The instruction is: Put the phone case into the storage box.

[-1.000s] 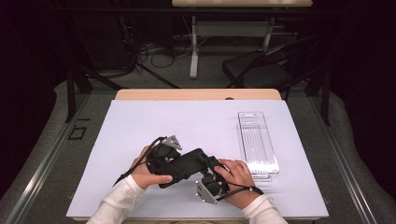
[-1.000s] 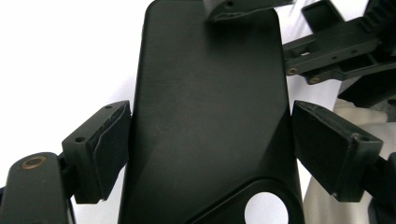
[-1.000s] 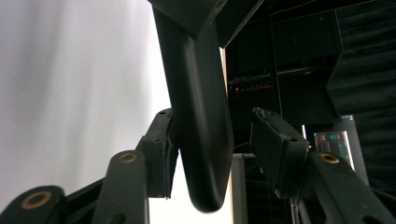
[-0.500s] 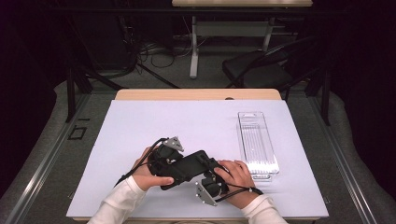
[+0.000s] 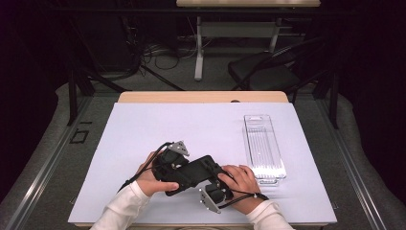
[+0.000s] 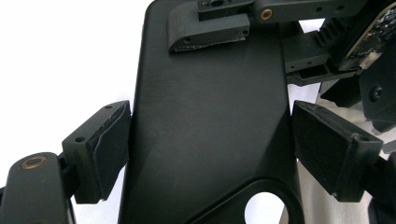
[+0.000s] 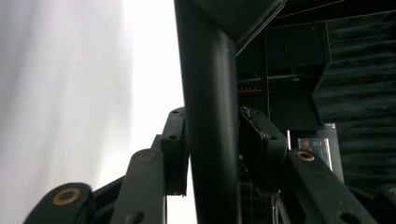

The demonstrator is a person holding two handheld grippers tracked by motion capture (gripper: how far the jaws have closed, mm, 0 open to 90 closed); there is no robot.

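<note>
A flat black panel (image 5: 194, 172) with a round hole near one end is held just above the white table between both hands. My left gripper (image 5: 183, 173) spans its width: in the left gripper view the panel (image 6: 205, 116) sits between the two pads (image 6: 109, 149) of the left gripper (image 6: 210, 144), which press on its side edges. My right gripper (image 5: 214, 181) clamps the panel's far end. In the right gripper view the panel (image 7: 205, 93) shows edge-on, pinched by the right gripper (image 7: 212, 140).
A clear ribbed plastic tray (image 5: 263, 148) lies lengthwise on the right side of the white table (image 5: 191, 120), close to the right hand. Beyond the table's far wooden edge are a chair (image 5: 268, 72), cables and another desk's legs.
Both hands and the black panel have drifted very slightly on the spot. Both grips look the same.
</note>
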